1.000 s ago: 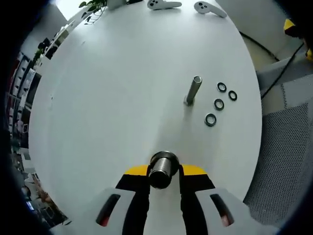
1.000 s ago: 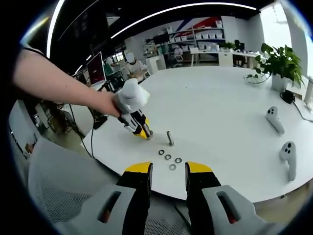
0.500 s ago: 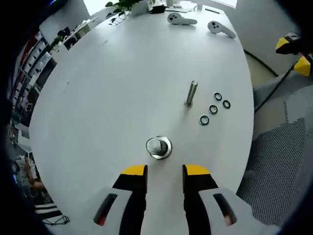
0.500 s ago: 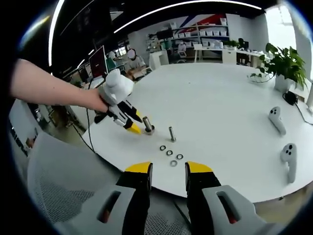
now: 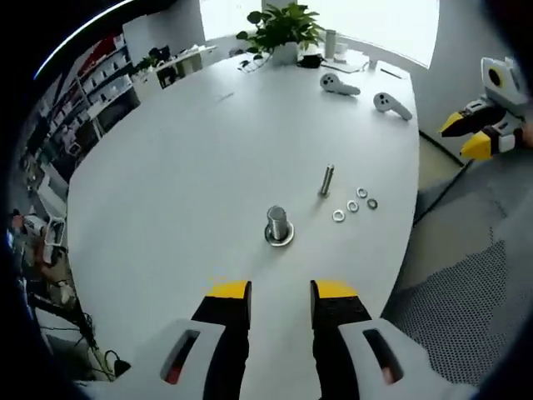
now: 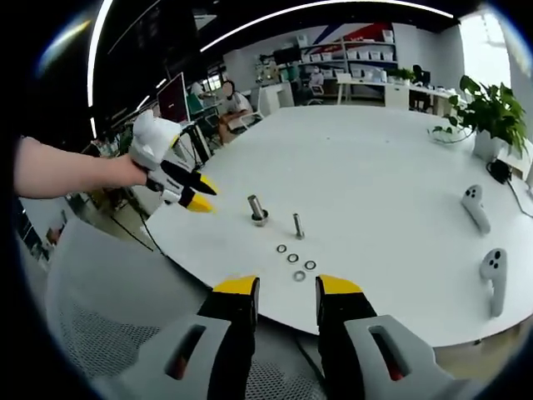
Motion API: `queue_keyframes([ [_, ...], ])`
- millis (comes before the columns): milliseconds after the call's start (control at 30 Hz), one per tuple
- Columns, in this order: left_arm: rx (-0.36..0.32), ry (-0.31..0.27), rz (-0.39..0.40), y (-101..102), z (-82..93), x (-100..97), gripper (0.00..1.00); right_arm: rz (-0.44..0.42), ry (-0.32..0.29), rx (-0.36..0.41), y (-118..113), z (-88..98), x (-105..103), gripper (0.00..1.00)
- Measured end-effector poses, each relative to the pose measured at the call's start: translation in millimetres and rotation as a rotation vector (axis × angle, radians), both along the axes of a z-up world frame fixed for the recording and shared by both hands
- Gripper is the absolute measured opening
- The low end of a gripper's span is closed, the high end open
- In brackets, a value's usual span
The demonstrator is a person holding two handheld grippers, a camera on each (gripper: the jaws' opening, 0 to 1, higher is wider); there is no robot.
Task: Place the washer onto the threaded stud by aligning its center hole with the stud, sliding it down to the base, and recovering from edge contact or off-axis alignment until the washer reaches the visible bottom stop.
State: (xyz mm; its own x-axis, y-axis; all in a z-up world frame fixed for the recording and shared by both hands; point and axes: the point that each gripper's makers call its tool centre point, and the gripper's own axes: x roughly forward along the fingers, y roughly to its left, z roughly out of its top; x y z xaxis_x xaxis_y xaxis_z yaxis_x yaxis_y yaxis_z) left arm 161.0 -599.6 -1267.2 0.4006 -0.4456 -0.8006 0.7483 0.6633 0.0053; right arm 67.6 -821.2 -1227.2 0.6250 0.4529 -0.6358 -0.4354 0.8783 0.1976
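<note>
Left gripper (image 5: 280,292): jaws narrowly parted, empty. Stud (image 5: 278,225) upright on counter (image 5: 183,167) ahead of them; four washers (image 5: 354,205) beyond, right. Right gripper (image 6: 286,287): jaws narrowly parted, empty, short of counter edge.

Four washers (image 5: 355,204) on the white table (image 5: 183,167), lying in a short row; same four counted in the right gripper view (image 6: 295,262). Two upright metal pieces: one stud with a flanged base (image 5: 277,225), one slimmer plain stud (image 5: 326,180) nearer the washers. Two white handheld controllers (image 5: 364,92) toward the far edge; both also seen at the right side of the right gripper view (image 6: 481,237). One potted plant (image 5: 279,25) on the table. Two grippers: left gripper (image 5: 281,298), right gripper (image 6: 286,294).
</note>
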Motion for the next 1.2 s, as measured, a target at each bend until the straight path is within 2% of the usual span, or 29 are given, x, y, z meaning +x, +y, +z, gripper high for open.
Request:
queue_keyframes([
  [200,-0.073,-0.081,0.055,6,32.5,-17.6,0.27,-0.01,-0.001,0.004,-1,0.0,1,0.29],
  [300,-0.12,-0.107,0.085,7,42.9,-24.3,0.27,-0.006,0.001,0.001,-1,-0.3,1,0.29],
  [467,-0.147,-0.118,0.1,15,54.3,-41.0,0.27,-0.014,0.005,0.001,-2,-0.7,0,0.3],
  [533,-0.181,-0.129,0.125,18,62.2,-42.6,0.27,-0.016,0.002,0.003,-2,-0.4,1,0.3],
  [567,-0.219,-0.136,0.144,19,69.0,-43.7,0.28,-0.016,0.002,0.003,-3,-0.4,1,0.3],
  [633,-0.242,-0.14,0.159,25,75.9,-49.2,0.28,-0.013,0.01,0.0,-2,-2.0,0,0.3],
  [867,-0.277,-0.162,0.176,37,86.0,-72.7,0.28,-0.02,0.017,-0.009,-4,-3.1,-1,0.3],
  [1067,-0.25,-0.161,0.137,39,82.5,-93.3,0.28,-0.016,0.037,-0.027,-5,-7.1,-3,0.3],
  [1200,-0.275,-0.15,0.14,42,78.4,-102.0,0.28,-0.018,0.043,-0.034,-5,-8.0,-3,0.3],
])
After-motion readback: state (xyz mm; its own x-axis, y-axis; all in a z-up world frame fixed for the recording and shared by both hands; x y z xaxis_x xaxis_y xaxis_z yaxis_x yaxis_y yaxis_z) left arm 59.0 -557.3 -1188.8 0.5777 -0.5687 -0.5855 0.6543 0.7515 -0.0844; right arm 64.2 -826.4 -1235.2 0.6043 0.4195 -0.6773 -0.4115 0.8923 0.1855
